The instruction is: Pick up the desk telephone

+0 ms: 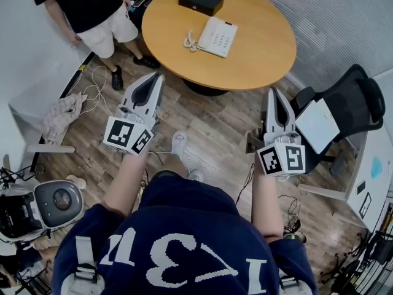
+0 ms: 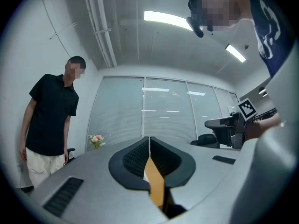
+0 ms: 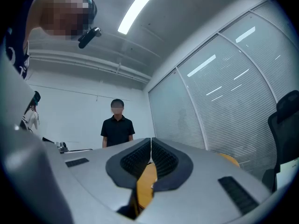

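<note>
White corded desk telephone [image 1: 216,37] lay untouched on the round wooden tabletop [image 1: 261,54], well apart from you. Your left tool [image 1: 157,78] and right tool [image 1: 272,94] had jaws pressed together, empty; reaching and grasping were still to do.

The person wears a navy short-sleeved top [image 1: 184,209] with large white numerals printed across it. 2 grey webbing straps [image 1: 78,260] with buckles lie over the shoulders, and pale shoes [image 1: 178,144] show below. The left gripper [image 1: 158,77] and the right gripper [image 1: 271,92] are alike. Each has a pale grey tapered shell, black ribbed pads [image 2: 135,157] in a black surround, dark slotted vents [image 2: 63,196], and a white cube [image 1: 128,136] bearing black square markers.
</note>
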